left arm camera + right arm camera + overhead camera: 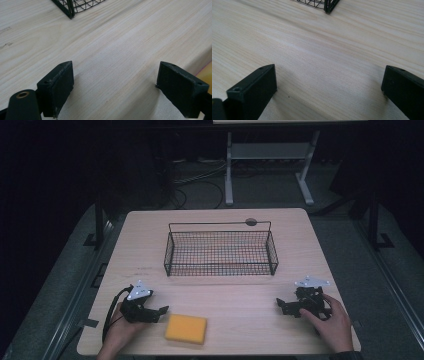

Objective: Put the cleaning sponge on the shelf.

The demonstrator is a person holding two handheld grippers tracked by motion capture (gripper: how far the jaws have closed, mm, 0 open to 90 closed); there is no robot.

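wire basket [220,251]: empty, mid-surface | sponge [186,328]: yellow, near edge of pale wood surface [250,295] | left gripper [156,312]; right gripper [283,305]: jaws wide, holding nothing | room: dark

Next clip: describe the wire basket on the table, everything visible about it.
The wire basket is a black, rectangular, open-topped grid of thin wire, with a thin bar handle raised over its far side. It looks empty and stands upright at the middle of the wooden table, toward the far edge. Neither gripper nor the sponge touches it.

There is one table [240,290]. On it are one wire basket [220,251], one yellow sponge [186,328] and two grippers: left [159,311], right [282,305].
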